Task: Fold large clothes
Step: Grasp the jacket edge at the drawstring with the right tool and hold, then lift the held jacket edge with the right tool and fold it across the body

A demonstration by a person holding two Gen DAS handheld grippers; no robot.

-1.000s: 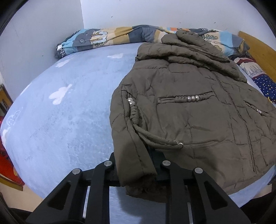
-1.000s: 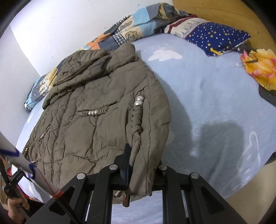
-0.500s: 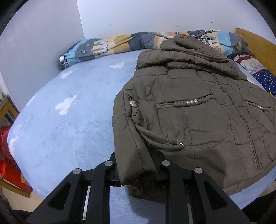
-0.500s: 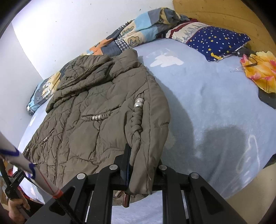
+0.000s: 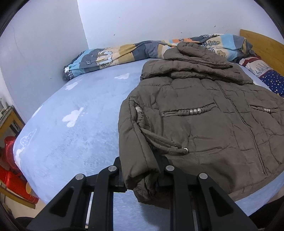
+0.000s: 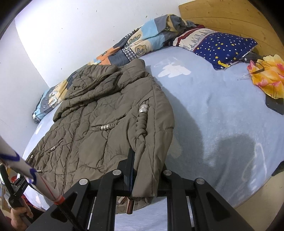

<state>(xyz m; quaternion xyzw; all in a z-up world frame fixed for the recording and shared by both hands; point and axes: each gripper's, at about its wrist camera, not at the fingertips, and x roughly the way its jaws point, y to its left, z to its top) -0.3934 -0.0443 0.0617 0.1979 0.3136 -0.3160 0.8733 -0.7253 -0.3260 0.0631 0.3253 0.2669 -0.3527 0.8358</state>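
Observation:
An olive-brown quilted jacket (image 5: 204, 113) lies front up on the light blue bed (image 5: 74, 135), hood toward the far wall. Both sleeves are folded along its sides. My left gripper (image 5: 140, 170) is shut on the cuff of the left sleeve (image 5: 134, 145) at the near hem. In the right wrist view the same jacket (image 6: 92, 124) spreads to the left, and my right gripper (image 6: 146, 170) is shut on the cuff of the other sleeve (image 6: 152, 135). Both cuffs hide the fingertips.
A patchwork quilt (image 5: 124, 53) is bunched along the far wall. A starry blue pillow (image 6: 223, 46) and a yellow flowered cloth (image 6: 268, 76) lie by the wooden headboard (image 6: 230, 16). A red object (image 5: 12, 170) stands off the bed's left edge. A person's hand (image 6: 17, 215) holds the other gripper's handle.
Both views have tilted up slightly, showing more wall. Each gripper keeps hold of its sleeve cuff and the jacket has not shifted on the bed.

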